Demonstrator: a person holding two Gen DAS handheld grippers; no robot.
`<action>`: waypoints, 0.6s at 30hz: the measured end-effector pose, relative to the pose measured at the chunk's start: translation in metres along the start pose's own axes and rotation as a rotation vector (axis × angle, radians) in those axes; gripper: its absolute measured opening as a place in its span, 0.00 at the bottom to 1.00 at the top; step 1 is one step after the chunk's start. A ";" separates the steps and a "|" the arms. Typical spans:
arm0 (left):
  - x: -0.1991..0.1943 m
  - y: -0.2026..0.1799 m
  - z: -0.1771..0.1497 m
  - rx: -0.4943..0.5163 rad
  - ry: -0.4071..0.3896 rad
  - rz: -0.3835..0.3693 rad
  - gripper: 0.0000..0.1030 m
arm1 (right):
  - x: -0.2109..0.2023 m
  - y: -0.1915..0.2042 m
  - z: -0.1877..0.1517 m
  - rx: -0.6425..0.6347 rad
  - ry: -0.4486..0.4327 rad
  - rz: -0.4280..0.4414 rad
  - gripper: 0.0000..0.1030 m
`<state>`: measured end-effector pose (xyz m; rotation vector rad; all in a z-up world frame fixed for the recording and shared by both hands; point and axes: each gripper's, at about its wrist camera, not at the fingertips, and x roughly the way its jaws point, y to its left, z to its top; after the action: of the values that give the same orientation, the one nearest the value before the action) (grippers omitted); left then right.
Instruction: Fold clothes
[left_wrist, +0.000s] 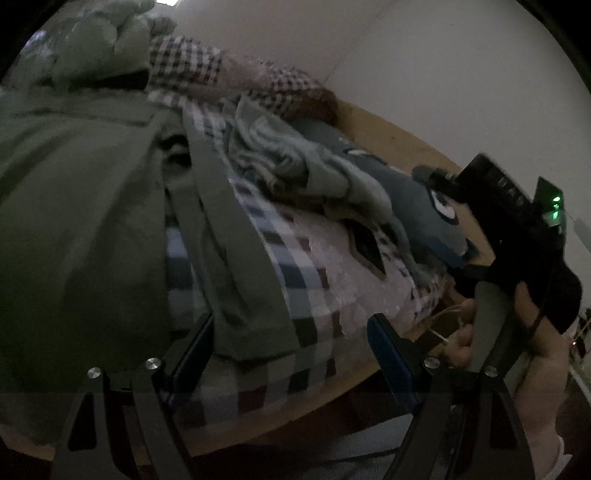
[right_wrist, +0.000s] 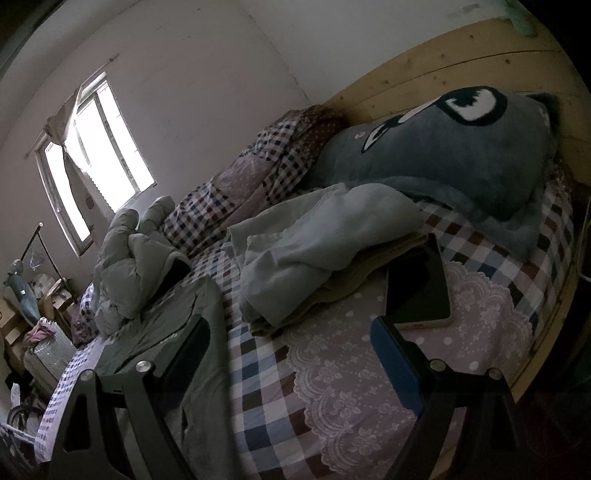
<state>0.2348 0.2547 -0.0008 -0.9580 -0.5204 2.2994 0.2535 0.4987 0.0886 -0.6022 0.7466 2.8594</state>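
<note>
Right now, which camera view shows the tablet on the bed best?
The right wrist view: the tablet lies in plain sight on the bed, its dark screen whole, beside the pale blanket. In the left wrist view it is only a small dark shape, half hidden under that blanket.

Both wrist cameras look forward and slightly down, close over the bed (right_wrist: 258, 369). Left view is tilted, facing the green garment (left_wrist: 74, 221). Both share the checked sheet (left_wrist: 317, 332) and grey plush pillow (right_wrist: 443, 158).
</note>
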 end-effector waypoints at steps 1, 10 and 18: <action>0.002 0.002 -0.002 -0.009 0.011 0.004 0.83 | 0.000 0.000 0.000 -0.002 0.001 0.001 0.89; 0.000 0.002 -0.003 -0.014 -0.008 0.017 0.81 | 0.002 0.001 -0.001 -0.007 0.011 0.016 0.89; 0.005 0.002 0.007 -0.006 -0.009 0.044 0.52 | 0.002 0.002 -0.001 -0.019 0.014 0.024 0.89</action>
<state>0.2254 0.2555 0.0002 -0.9723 -0.5150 2.3436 0.2514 0.4968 0.0876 -0.6200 0.7343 2.8898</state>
